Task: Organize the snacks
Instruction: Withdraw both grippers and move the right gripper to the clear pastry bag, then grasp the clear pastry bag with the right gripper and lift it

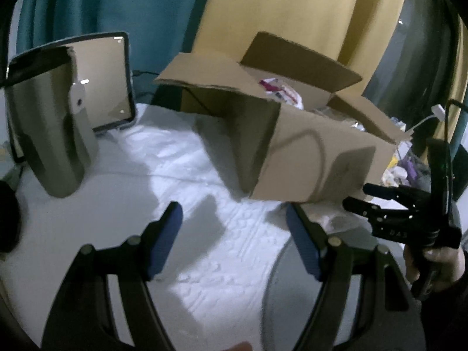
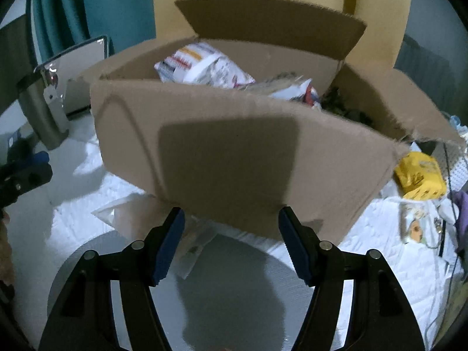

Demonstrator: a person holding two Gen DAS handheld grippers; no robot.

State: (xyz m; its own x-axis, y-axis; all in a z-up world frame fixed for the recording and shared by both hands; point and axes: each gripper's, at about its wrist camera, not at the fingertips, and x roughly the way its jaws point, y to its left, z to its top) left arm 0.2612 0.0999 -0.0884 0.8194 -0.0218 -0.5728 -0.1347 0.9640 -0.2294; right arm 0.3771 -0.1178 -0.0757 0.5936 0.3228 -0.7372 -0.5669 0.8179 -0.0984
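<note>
Cardboard box [image 2: 234,152] is sitting on the bed cover [image 1: 175,175], flaps standing open, snack packets [image 2: 204,67] lying inside it. Left of the box a metal bin [image 1: 49,134] is standing, with a tablet [image 1: 102,82] propped just behind it. Right of the box a yellow pack [image 2: 418,175] and other small packets are lying on the cover. Curtains [image 1: 87,0] are hanging behind everything. Both grippers are hovering before the box, right gripper [image 2: 231,219] nearest its front wall, left gripper [image 1: 234,213] further left.
</note>
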